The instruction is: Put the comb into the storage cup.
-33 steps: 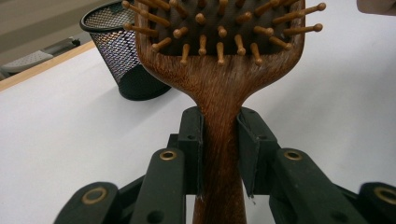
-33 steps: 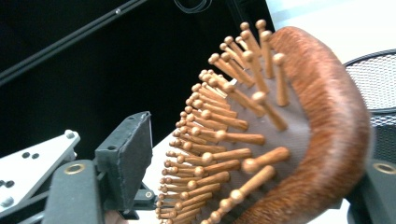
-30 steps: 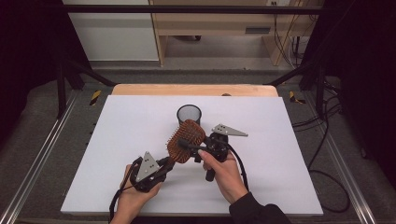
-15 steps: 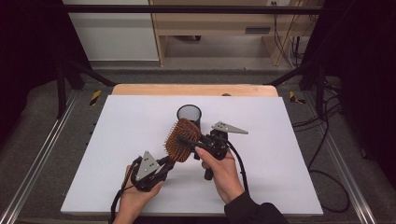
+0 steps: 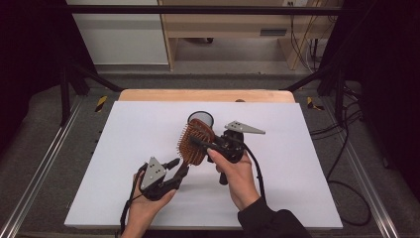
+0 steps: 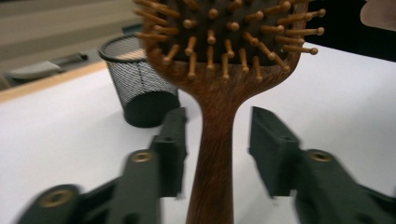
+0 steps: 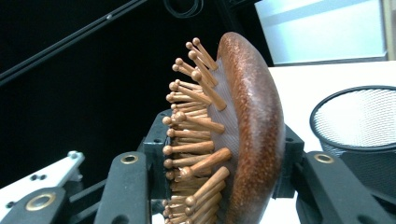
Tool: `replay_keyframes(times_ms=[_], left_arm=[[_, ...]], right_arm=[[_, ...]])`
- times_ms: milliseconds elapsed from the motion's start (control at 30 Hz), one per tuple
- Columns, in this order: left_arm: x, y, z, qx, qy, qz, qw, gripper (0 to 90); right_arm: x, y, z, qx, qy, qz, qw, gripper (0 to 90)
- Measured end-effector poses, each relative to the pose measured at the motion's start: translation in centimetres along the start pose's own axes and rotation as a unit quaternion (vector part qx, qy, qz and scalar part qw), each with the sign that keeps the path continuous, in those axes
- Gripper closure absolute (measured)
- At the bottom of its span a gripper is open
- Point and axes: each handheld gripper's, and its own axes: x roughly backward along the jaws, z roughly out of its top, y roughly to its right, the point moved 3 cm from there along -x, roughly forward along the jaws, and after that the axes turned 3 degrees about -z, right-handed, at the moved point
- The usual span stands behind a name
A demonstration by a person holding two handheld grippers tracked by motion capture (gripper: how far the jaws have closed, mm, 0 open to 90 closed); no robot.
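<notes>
- High view: a brown wooden paddle hairbrush with peg bristles [image 5: 195, 144] is held above the white table [image 5: 124, 148], near its middle, just on the near side of a black wire-mesh cup [image 5: 200, 119].
- Right gripper [image 5: 214, 145] is clenched on the brush head; its jaws have just been closing, and in the right gripper view the pads press the bristle face and the rounded back.
- Left gripper [image 6: 217, 140] has just been opening: its pads stand clear on either side of the handle (released, though the handle lies between them).
- The step in hand looks like a handover from left to right.
- Next, the left gripper should back off toward the near edge, and the right likely carries the brush to the cup.
</notes>
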Motion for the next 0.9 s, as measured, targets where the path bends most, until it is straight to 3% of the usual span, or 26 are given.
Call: replay_keyframes(times_ms=[133,267,467,733,900], left_arm=[[0.7,-0.5,0.1,0.004,0.014,0.010,0.9998,38.3],[1.6,-1.7,0.1,0.032,0.032,0.029,0.9986,28.8],[2.9,-3.5,-0.4,0.051,0.035,0.061,0.9963,12.6],[5.3,-6.3,-1.7,0.060,0.048,0.091,0.9929,6.9],[6.4,-7.9,-2.3,0.079,0.056,0.114,0.9887,5.8]], right_arm=[[0.4,0.8,0.8,0.002,0.005,-0.012,0.9999,52.9],[0.8,1.5,1.8,-0.001,0.013,-0.020,0.9997,52.8],[0.8,1.9,2.9,-0.002,0.012,-0.027,0.9996,52.7],[0.5,1.9,4.4,-0.004,0.022,-0.026,0.9994,52.6],[0.2,2.0,5.0,-0.001,0.017,-0.031,0.9994,52.6]])
